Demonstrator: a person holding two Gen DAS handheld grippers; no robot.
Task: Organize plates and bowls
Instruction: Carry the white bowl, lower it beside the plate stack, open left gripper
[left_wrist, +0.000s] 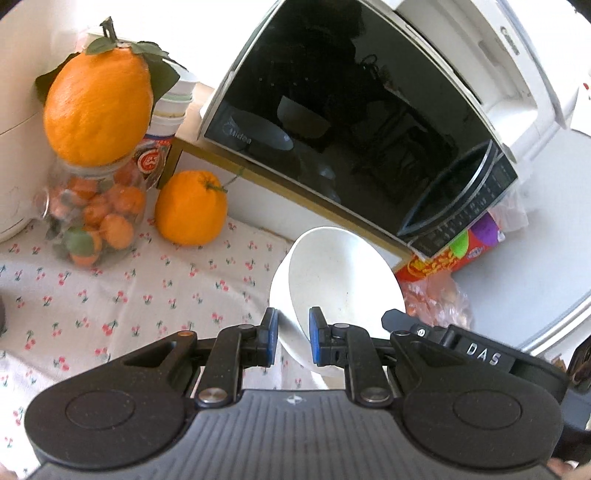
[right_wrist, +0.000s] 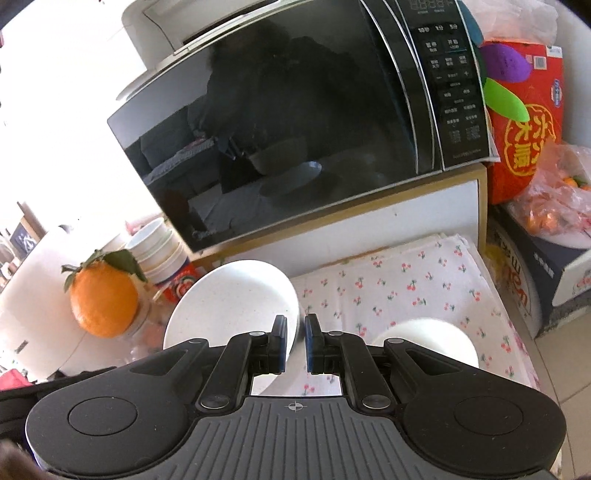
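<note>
Left gripper (left_wrist: 293, 339) clamped on the rim of a white bowl (left_wrist: 340, 280) — tilted, off the cherry-print cloth (left_wrist: 110, 295), microwave (left_wrist: 351, 122) at twelve o'clock. Right gripper (right_wrist: 295, 341) pinching a white plate (right_wrist: 232, 306) by its edge at ten o'clock; bowl perhaps at four o'clock — blurred.

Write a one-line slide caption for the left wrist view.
Left gripper shut on the rim of a tilted white ceramic bowl, before a black glass-fronted microwave.

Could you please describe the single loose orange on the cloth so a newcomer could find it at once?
Start at the black microwave on its shelf. Below its left corner, on the cherry-print cloth, sits the loose orange. Unlike the bigger leafy fruit atop the glass jar, it rests directly on the cloth.
</note>
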